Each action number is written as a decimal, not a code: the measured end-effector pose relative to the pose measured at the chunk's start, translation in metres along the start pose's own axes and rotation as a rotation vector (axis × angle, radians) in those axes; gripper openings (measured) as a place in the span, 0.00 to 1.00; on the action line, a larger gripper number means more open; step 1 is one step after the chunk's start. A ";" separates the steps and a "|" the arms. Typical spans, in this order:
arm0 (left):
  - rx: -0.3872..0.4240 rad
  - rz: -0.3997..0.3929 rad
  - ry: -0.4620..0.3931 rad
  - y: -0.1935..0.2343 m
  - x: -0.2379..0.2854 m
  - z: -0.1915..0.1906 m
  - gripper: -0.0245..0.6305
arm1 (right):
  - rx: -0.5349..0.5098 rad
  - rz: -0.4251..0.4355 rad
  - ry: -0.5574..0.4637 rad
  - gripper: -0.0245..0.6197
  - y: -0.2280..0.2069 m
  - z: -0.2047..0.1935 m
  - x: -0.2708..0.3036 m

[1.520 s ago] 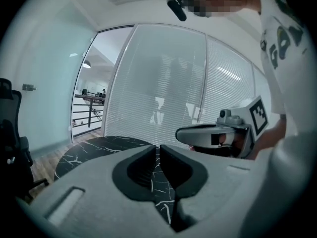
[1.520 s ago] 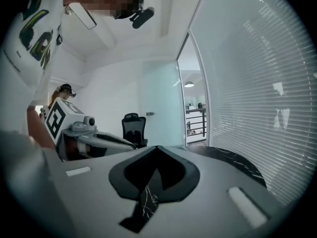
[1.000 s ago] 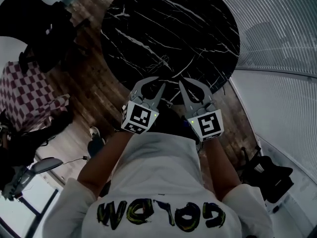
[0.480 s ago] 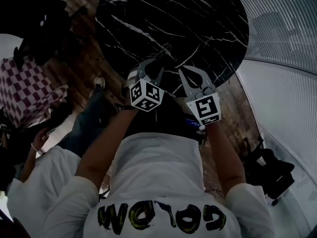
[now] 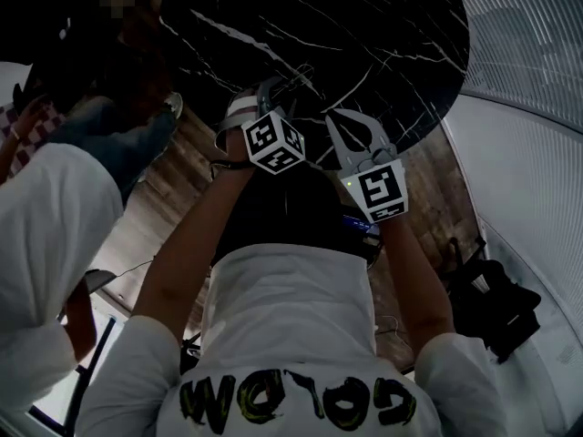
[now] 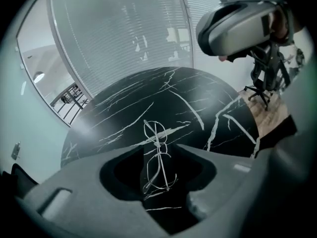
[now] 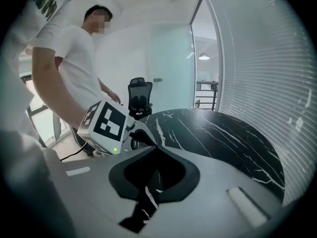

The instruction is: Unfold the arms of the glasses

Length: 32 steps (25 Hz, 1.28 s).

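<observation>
Above the table (image 6: 198,90), left gripper (image 6: 160,146) has just been spreading its jaws wide with the glasses (image 6: 158,157) between them, seemingly untouched, right gripper (image 7: 156,147) clamped empty; next, pinch the frame.

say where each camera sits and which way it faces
Head view: on the person's head, looking down at the table; shows both forearms, left tool, right tool.
Left gripper view: on the left tool, looking along its jaws, just opened wider, at the folded glasses between them.
Right gripper view: on the right tool, looking along shut jaws across the table; shows the left tool's cube.
All share the table.
</observation>
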State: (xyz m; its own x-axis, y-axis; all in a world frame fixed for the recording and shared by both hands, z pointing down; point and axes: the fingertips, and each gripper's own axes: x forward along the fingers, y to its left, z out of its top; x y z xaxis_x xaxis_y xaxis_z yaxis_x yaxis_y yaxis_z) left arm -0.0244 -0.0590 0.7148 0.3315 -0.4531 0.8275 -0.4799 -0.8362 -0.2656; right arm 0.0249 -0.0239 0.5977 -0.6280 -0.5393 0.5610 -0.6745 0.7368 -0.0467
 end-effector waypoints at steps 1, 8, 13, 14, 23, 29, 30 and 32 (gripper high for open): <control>0.012 -0.007 0.015 -0.002 0.003 0.000 0.31 | 0.003 0.004 0.002 0.04 0.001 -0.001 0.001; 0.056 -0.062 0.108 -0.012 0.020 -0.006 0.31 | 0.025 0.015 -0.001 0.04 0.001 -0.006 0.001; 0.053 -0.066 0.123 -0.010 0.023 -0.004 0.30 | 0.030 0.021 -0.001 0.04 0.000 -0.008 -0.001; 0.053 -0.066 0.122 -0.010 0.024 -0.003 0.30 | 0.032 0.022 -0.001 0.04 0.000 -0.009 -0.002; 0.035 -0.027 0.091 0.002 0.020 0.001 0.06 | 0.047 0.021 -0.007 0.04 -0.002 -0.010 -0.005; 0.018 -0.038 0.079 0.003 0.020 0.001 0.05 | 0.053 0.021 -0.009 0.04 -0.004 -0.010 -0.006; 0.012 -0.041 0.071 0.003 0.019 0.002 0.05 | 0.054 0.019 -0.009 0.04 -0.004 -0.010 -0.006; -0.002 -0.043 0.052 0.005 0.015 0.005 0.05 | 0.054 0.016 -0.010 0.04 -0.005 -0.009 -0.007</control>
State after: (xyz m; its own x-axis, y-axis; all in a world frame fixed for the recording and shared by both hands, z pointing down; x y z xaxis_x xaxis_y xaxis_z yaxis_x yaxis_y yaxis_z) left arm -0.0174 -0.0712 0.7232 0.3096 -0.4002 0.8626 -0.4681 -0.8538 -0.2281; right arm 0.0361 -0.0197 0.6015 -0.6426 -0.5319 0.5515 -0.6842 0.7223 -0.1006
